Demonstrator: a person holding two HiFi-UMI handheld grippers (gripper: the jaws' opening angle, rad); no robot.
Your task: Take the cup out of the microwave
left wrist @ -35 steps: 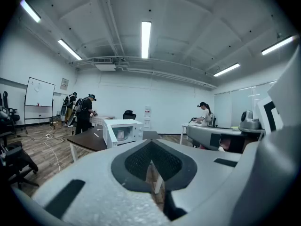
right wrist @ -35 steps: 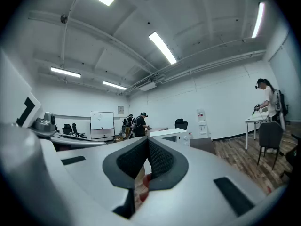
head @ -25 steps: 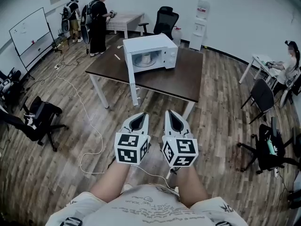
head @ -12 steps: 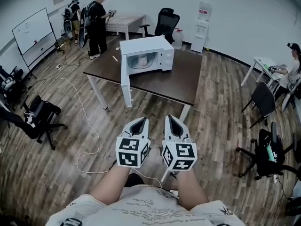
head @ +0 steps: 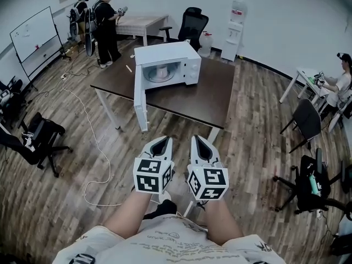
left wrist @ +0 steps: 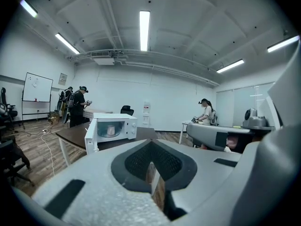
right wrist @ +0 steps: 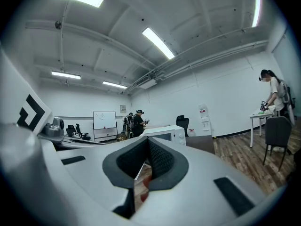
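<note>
A white microwave (head: 175,56) stands on a dark brown table (head: 212,95) well ahead of me, with its door (head: 141,104) swung open toward the left. A pale cup (head: 161,70) sits inside on the turntable. The left gripper view also shows the microwave (left wrist: 123,125) and the cup (left wrist: 111,130) far off. In the right gripper view only the microwave (right wrist: 165,133) shows. My left gripper (head: 160,146) and right gripper (head: 199,144) are held side by side over the wooden floor, short of the table. Both are shut and hold nothing.
Two people (head: 104,23) stand at the back left near a whiteboard (head: 34,32). A person (head: 340,78) sits at a desk on the right. Office chairs (head: 39,139) (head: 303,113) stand at both sides, and a white cable (head: 96,147) trails across the floor.
The table and microwave have come nearer in the head view and shifted a little left. Both grippers stay side by side, shut and empty.
</note>
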